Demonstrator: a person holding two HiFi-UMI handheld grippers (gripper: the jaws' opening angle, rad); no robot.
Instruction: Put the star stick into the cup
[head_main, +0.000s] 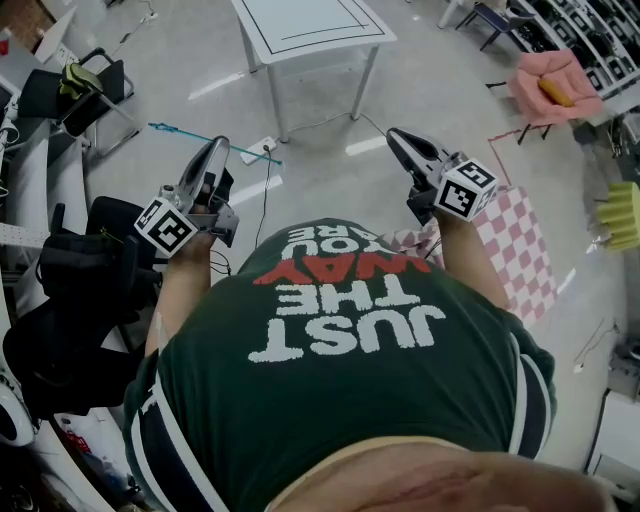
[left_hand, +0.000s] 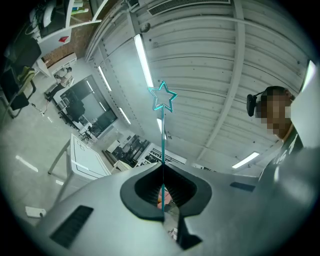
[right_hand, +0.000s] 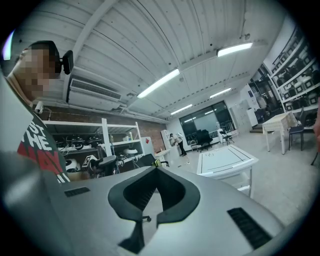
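My left gripper (head_main: 216, 148) is shut on a thin teal star stick (head_main: 180, 133), held up in front of the person's chest. In the left gripper view the stick rises straight out of the closed jaws (left_hand: 162, 167), and its outlined star (left_hand: 163, 96) shows against the ceiling. The right gripper (head_main: 393, 135) is raised at the same height on the other side. Its jaws (right_hand: 156, 167) are shut with nothing between them. No cup shows in any view.
A white table (head_main: 310, 30) stands ahead on the grey floor. A pink-and-white checked cloth (head_main: 515, 250) lies at the right, below the right gripper. Black chairs and bags (head_main: 70, 290) crowd the left side. A pink holder (head_main: 550, 85) and a yellow-green object (head_main: 625, 215) sit at the far right.
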